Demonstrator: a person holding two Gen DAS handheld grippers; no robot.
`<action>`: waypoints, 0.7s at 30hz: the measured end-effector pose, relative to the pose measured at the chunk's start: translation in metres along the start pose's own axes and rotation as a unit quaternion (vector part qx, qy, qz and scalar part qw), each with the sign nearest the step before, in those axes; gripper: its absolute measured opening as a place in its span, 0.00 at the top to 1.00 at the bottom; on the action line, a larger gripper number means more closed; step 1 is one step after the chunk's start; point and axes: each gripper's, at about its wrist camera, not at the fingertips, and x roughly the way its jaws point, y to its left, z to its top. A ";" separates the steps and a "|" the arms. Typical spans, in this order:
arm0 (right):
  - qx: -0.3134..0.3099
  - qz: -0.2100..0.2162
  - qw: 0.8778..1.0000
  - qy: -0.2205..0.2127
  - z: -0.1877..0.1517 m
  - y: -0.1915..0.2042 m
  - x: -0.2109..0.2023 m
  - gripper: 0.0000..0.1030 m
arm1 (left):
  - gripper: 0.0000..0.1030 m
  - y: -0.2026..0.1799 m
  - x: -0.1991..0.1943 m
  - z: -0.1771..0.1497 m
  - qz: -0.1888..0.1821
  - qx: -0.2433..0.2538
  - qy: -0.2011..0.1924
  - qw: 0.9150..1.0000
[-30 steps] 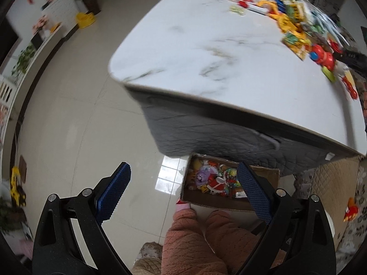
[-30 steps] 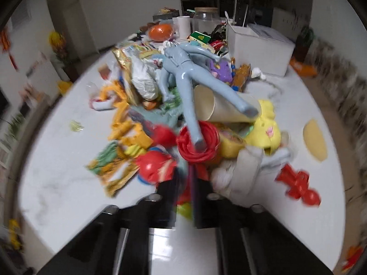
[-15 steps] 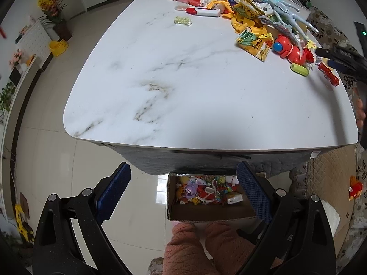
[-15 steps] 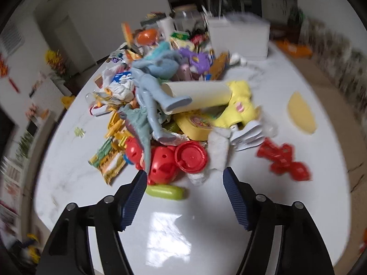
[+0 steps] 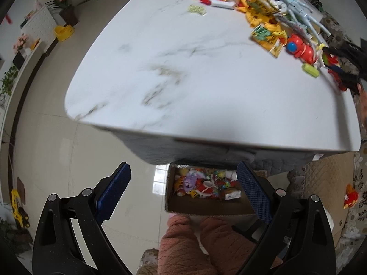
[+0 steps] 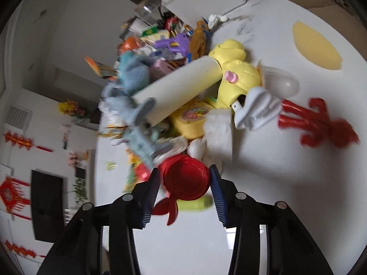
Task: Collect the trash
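Since half a second ago the right hand-held gripper (image 6: 184,186) has rolled and pushed forward into the heap, so that the red round lid (image 6: 184,177), which then lay ahead of its tips, now sits between its fingers; the left hand-held gripper (image 5: 183,192) has barely shifted, still hanging off the near edge of the counter (image 5: 206,68). The right jaws stand partly apart on either side of the lid, and the blur hides whether the pads touch it, so I judge the grasp as closing rather than made. The left jaws are wide apart and hold nothing. Just beneath the lid, nearer the right gripper, lie a yellow-green capsule (image 6: 197,204) and a red scrap (image 6: 168,207); beyond the tips the heap rises with a pale cardboard tube (image 6: 179,89) lying on a yellow plastic toy (image 6: 236,75), and a red claw-shaped toy (image 6: 314,123) sits well off to the tips' right. Below and between the left fingers, a cardboard box (image 5: 206,207) on the floor under the counter edge already holds bright bits. The step in hand looks like picking one piece off the heap; next the jaws need to close squarely on the lid's rim without catching the scrap, lift clear of the neighbours, then carry to the box.
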 end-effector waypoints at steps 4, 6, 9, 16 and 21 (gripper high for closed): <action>-0.017 0.024 1.000 -0.010 -0.027 0.007 -0.039 0.62 | 0.11 -0.028 0.007 0.034 -0.041 0.019 -0.025 0.999; -0.022 0.028 0.999 -0.014 -0.039 0.007 -0.053 0.62 | 0.11 -0.046 0.016 0.055 -0.048 0.040 -0.038 0.997; -0.022 0.046 0.998 -0.026 -0.064 0.010 -0.073 0.62 | 0.11 -0.083 0.039 0.101 -0.058 0.087 -0.066 0.992; -0.033 0.047 0.998 -0.018 -0.111 0.013 -0.093 0.62 | 0.23 -0.138 0.094 0.183 -0.034 0.160 -0.073 0.984; -0.029 0.043 0.998 -0.019 -0.129 0.010 -0.097 0.62 | 0.63 -0.140 0.087 0.184 -0.076 0.175 -0.069 0.979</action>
